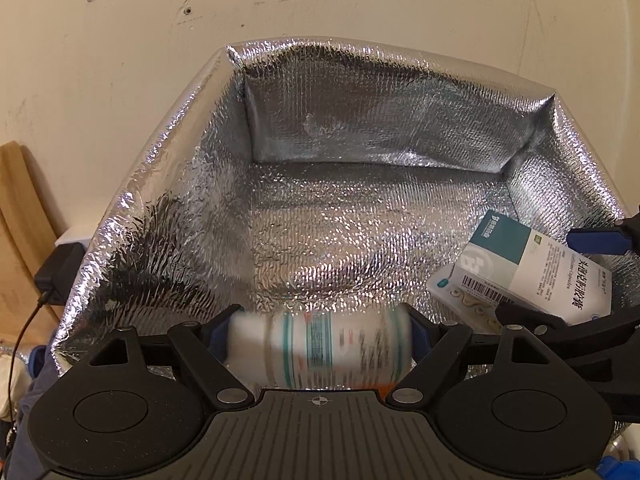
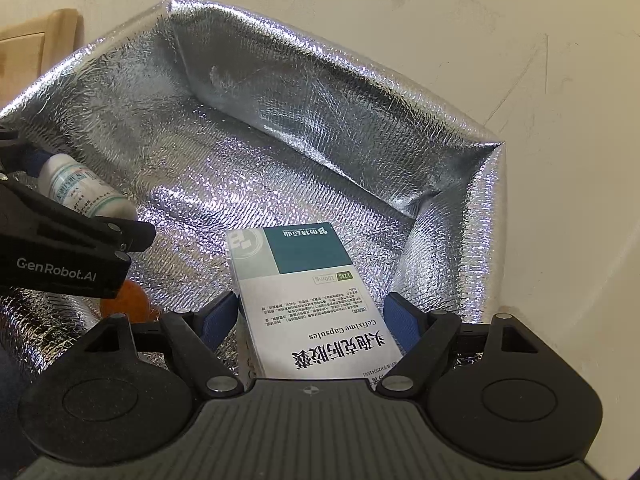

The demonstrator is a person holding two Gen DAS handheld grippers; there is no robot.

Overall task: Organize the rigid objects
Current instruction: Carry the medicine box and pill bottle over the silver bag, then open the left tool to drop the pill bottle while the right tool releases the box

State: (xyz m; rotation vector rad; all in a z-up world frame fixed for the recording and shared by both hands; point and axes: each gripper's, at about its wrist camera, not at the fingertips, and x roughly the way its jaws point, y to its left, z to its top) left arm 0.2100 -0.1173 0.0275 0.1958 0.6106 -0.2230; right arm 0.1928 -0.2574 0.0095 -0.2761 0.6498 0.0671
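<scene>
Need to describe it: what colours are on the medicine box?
White medicine box with a teal block and black lettering; clearest in the right wrist view.

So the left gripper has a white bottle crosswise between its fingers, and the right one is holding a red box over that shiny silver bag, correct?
Nearly. The box between the fingers of the right gripper is white and teal, not red, as the right wrist view shows. The rest holds: the left gripper has the white bottle crosswise between its fingers, both over the silver bag.
</scene>
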